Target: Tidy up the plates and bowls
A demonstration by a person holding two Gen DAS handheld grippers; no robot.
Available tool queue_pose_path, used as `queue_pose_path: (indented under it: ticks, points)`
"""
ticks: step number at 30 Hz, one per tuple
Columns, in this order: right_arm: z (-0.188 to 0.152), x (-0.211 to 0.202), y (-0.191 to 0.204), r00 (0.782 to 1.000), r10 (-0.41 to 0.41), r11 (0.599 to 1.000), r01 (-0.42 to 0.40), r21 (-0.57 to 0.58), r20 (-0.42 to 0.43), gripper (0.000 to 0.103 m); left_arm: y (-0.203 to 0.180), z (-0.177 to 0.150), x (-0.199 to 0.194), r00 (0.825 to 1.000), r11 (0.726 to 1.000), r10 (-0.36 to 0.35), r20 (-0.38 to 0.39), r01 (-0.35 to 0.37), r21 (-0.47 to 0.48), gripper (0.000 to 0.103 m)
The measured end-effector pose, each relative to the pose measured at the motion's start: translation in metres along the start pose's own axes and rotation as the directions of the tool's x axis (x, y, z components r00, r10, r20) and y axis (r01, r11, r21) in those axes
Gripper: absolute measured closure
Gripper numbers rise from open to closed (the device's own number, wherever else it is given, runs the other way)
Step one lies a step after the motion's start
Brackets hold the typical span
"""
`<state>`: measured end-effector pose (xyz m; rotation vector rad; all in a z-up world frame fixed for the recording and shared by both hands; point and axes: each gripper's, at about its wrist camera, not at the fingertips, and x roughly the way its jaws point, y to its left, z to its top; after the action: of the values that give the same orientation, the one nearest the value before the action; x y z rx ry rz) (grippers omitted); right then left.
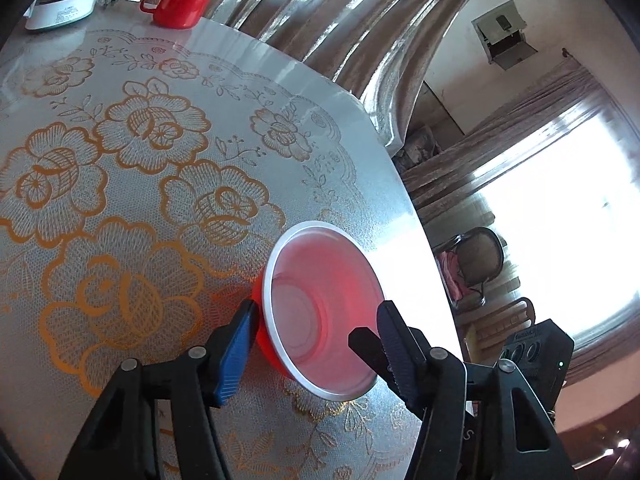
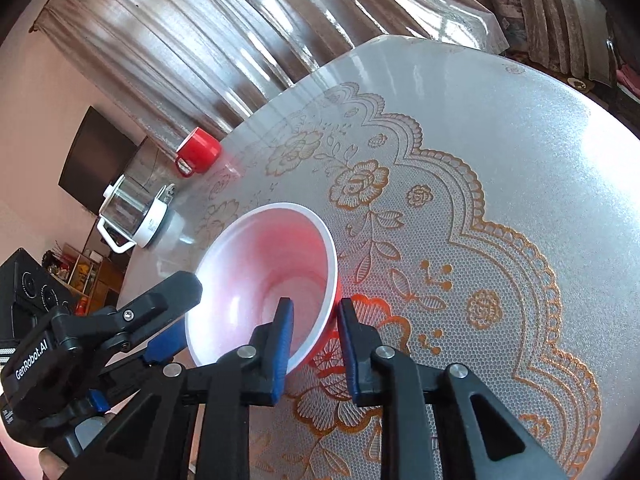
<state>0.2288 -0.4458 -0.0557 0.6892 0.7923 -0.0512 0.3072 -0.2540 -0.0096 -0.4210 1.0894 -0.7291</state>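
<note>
left gripper (image 2: pixel 176 300) marked "genrobot.ai"

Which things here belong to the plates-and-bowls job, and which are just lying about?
Part of the job:
- red bowl, white inside, tilted on the table
- right gripper, clamped on the bowl's rim
- left gripper, one finger either side of the bowl

Just lying about:
- red mug
- glass kettle
</note>
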Motion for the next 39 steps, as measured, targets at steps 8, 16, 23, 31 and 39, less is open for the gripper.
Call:
queue_pose_path:
  ticks: [8,16,23,31,39]
  points:
    - [-0.015,-0.008,0.020,0.999,0.029,0.999,-0.029,-0.040,-0.015,0.081,0.006,-0.018,-0.032,0.999,0.999,0.034,0.022,-0.034,0.019,0.038]
    - [-0.036,-0.015,0.046,0.997,0.069,0.994,-0.072,-0.084,-0.038,0.080,0.007,-0.037,-0.067,0.994,0.992,0.096,0.056,-0.100,0.077,0.038]
    - [-0.055,-0.020,0.072,0.993,0.102,0.986,-0.108,-0.124,-0.057,0.080,0.021,-0.052,-0.104,0.990,0.992,0.105,0.096,-0.112,0.061,0.039]
    - [-0.080,-0.022,0.104,0.987,0.138,0.973,-0.151,-0.172,-0.087,0.080,0.032,-0.071,-0.148,0.980,0.991,0.119,0.158,-0.128,0.047,0.039]
    - [-0.104,-0.028,0.136,0.980,0.166,0.956,-0.188,-0.227,-0.111,0.080,0.040,-0.089,-0.185,0.965,0.985,0.147,0.216,-0.163,0.058,0.039]
